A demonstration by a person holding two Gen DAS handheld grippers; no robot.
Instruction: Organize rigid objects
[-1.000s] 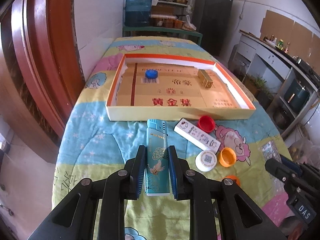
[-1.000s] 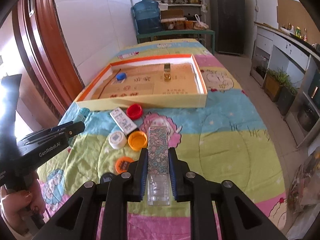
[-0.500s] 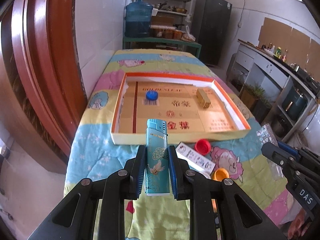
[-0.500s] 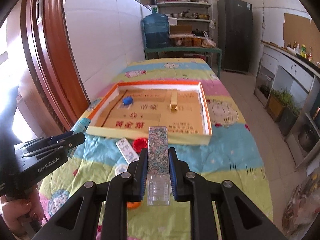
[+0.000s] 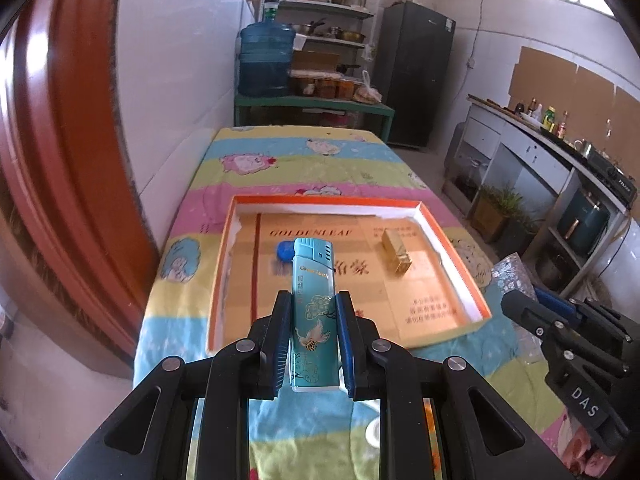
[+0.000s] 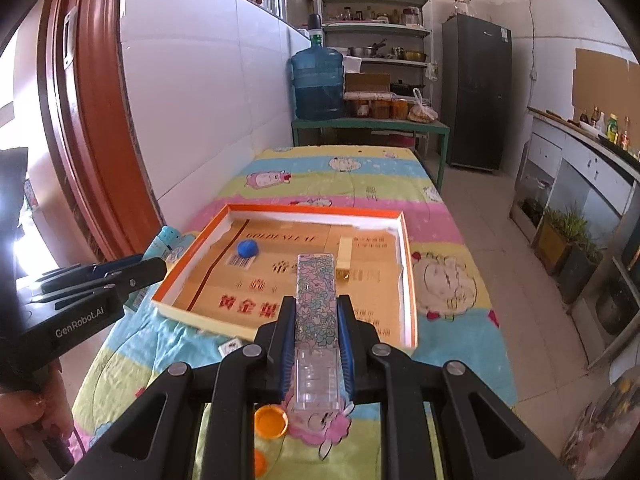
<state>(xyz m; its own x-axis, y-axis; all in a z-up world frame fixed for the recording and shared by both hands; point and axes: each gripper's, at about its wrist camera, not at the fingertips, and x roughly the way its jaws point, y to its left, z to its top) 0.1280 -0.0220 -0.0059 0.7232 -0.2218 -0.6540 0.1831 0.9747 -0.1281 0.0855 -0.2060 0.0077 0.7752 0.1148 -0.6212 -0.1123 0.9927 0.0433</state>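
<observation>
My left gripper (image 5: 313, 312) is shut on a teal lighter (image 5: 312, 300) with a bird print and holds it above the near edge of the orange-rimmed cardboard tray (image 5: 218, 280). My right gripper (image 6: 316, 320) is shut on a floral-patterned clear lighter (image 6: 316, 300), also held above the tray's (image 6: 408, 264) near edge. In the tray lie a blue bottle cap (image 5: 285, 250) and a gold rectangular lighter (image 5: 396, 254); both show in the right wrist view, cap (image 6: 247, 248) and gold lighter (image 6: 345, 258).
An orange cap (image 6: 271, 422) and a small white box (image 6: 231, 347) lie on the colourful cloth (image 6: 452, 344) near the tray. A red wooden door frame (image 5: 60, 160) stands at the left. A water jug (image 6: 318, 84) and shelves stand beyond the table.
Both grippers have risen and moved forward toward the tray, each still holding its lighter. The loose caps on the cloth have dropped below and behind the fingers.
</observation>
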